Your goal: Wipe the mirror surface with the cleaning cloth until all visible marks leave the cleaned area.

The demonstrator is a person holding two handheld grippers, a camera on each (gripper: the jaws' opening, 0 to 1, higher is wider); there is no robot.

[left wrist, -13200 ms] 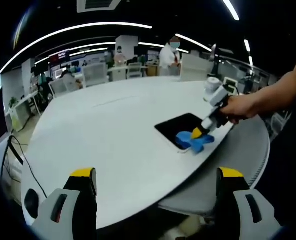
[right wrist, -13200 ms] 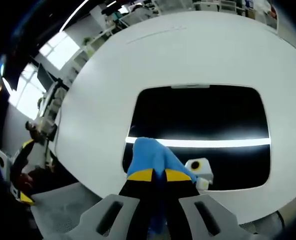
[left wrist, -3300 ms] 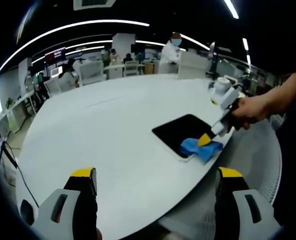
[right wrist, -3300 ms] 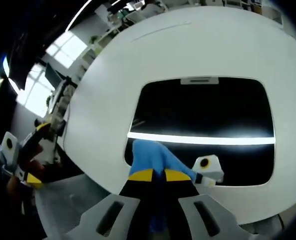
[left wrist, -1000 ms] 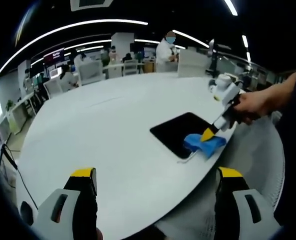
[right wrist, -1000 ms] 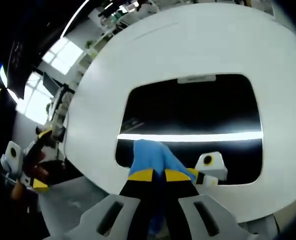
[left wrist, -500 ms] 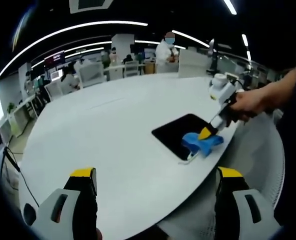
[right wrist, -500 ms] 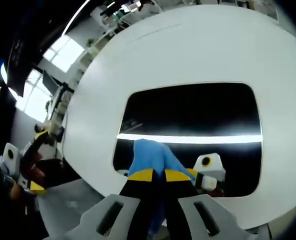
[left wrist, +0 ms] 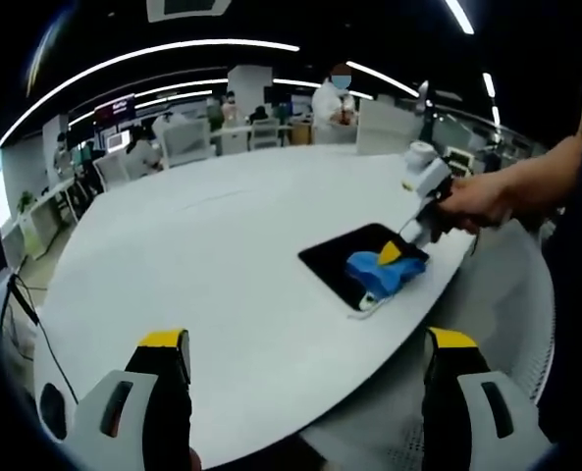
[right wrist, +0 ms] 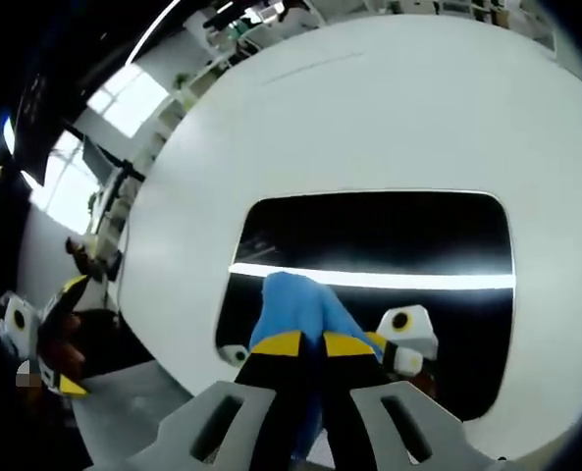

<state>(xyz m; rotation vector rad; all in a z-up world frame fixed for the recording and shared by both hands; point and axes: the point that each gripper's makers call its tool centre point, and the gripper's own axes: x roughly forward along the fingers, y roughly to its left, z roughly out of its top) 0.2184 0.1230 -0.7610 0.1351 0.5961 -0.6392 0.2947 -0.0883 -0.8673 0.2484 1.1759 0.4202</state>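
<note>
Since half a second ago my right gripper [right wrist: 303,343] has pushed the cleaning cloth [right wrist: 292,304] further onto the mirror [right wrist: 389,240], so wiping continues. Its jaws stay clamped on the cloth, pressed at the glass's 7 o'clock corner. Marks are hard to judge. My left gripper [left wrist: 308,345] hangs wide apart, holding nothing.

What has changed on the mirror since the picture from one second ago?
The right tool, shut on the blue cloth, has pushed the cloth from the near edge of the mirror a little further onto the glass. The left tool stays open above the white table. The mirror lies where it was.
</note>
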